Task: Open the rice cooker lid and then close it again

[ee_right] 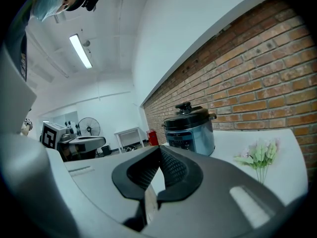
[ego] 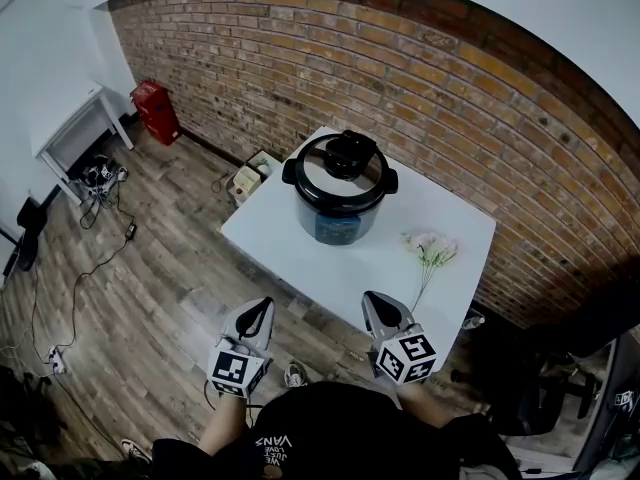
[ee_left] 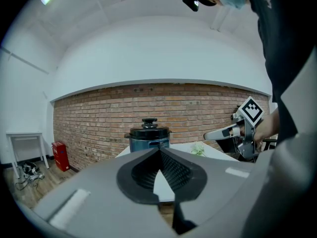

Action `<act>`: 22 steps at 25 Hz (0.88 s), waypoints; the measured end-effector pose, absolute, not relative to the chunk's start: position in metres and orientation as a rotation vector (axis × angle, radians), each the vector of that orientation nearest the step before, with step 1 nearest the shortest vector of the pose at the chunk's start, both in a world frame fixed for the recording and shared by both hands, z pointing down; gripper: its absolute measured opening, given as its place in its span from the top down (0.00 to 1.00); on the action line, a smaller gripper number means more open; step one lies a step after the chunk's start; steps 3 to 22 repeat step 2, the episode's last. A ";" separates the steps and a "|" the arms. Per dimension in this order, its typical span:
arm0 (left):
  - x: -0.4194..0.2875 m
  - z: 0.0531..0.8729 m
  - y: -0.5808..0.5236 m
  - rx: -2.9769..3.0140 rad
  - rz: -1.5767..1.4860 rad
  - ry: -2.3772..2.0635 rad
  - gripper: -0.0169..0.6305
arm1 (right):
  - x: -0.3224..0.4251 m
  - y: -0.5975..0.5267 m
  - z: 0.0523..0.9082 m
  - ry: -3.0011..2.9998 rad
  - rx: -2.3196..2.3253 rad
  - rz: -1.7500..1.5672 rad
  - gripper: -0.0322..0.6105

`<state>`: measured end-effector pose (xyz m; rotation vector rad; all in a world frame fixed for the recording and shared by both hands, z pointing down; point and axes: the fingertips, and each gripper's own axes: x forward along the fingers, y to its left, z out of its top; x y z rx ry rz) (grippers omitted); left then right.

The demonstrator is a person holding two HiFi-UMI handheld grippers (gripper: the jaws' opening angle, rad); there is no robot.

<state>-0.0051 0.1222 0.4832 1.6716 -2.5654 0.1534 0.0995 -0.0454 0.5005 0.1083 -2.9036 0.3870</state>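
Note:
A blue-grey rice cooker (ego: 339, 188) with a black lid and top knob stands on the white table (ego: 290, 243), lid down. It also shows ahead in the left gripper view (ee_left: 149, 135) and the right gripper view (ee_right: 190, 130). My left gripper (ego: 266, 308) hovers off the table's near edge, jaws shut and empty. My right gripper (ego: 374, 301) is over the near edge, also shut and empty. Both point toward the cooker and are well short of it.
A small bunch of pale flowers (ego: 430, 251) lies on the table right of the cooker. A brick wall (ego: 420, 78) runs behind. A red can (ego: 156, 111), a white side table (ego: 75, 133) and cables (ego: 95, 218) are on the wooden floor at left.

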 end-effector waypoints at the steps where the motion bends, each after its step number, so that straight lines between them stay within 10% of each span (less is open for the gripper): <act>1: -0.005 0.483 0.121 1.671 0.153 -2.564 0.97 | 0.099 -0.047 0.500 -2.903 0.109 0.386 0.94; 22: -0.006 0.483 0.120 1.670 0.152 -2.563 0.97 | 0.099 -0.048 0.500 -2.902 0.110 0.386 0.94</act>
